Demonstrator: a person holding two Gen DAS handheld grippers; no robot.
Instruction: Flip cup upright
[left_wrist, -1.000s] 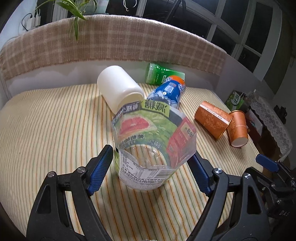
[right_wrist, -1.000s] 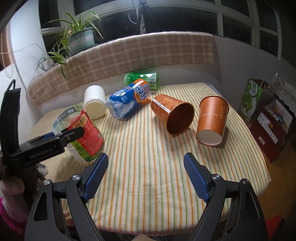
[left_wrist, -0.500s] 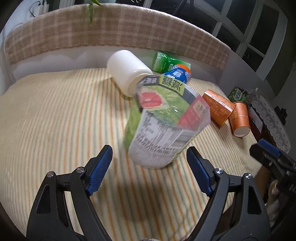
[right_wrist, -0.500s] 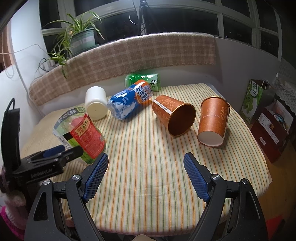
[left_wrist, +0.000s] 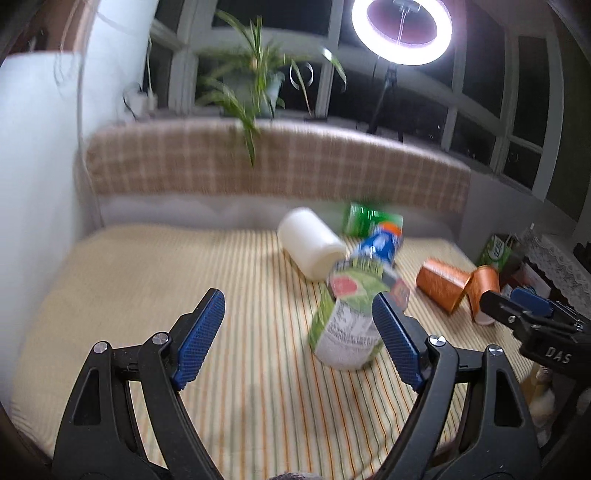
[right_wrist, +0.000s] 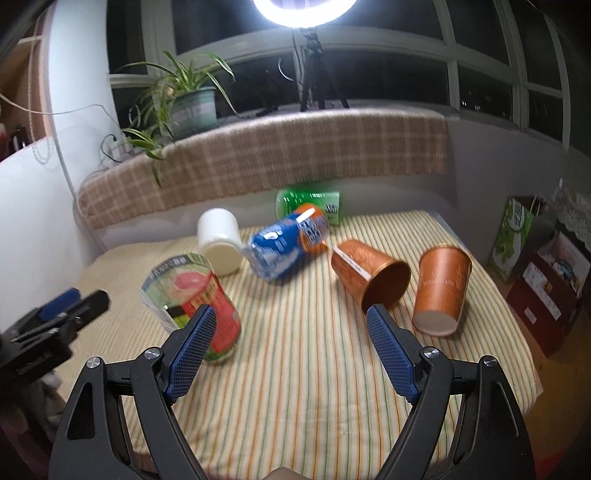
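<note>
A clear plastic cup with a green and red watermelon label (left_wrist: 351, 317) stands on the striped tablecloth, mouth up; it also shows in the right wrist view (right_wrist: 194, 295). My left gripper (left_wrist: 299, 332) is open and empty, drawn back and to the left of it. My right gripper (right_wrist: 288, 350) is open and empty above the front of the table. An orange paper cup (right_wrist: 369, 273) lies on its side. A second orange cup (right_wrist: 441, 291) stands mouth down. A white cup (right_wrist: 219, 242) lies on its side at the back.
A blue bottle (right_wrist: 286, 245) and a green bottle (right_wrist: 310, 205) lie at the back of the table (right_wrist: 295, 387). A plaid-covered ledge (right_wrist: 258, 158) with a potted plant (right_wrist: 188, 107) runs behind. Boxes (right_wrist: 546, 273) stand on the floor to the right.
My left gripper has let go of the watermelon cup and pulled back and up. The cup now stands on the cloth. My right gripper has tilted up a little.
</note>
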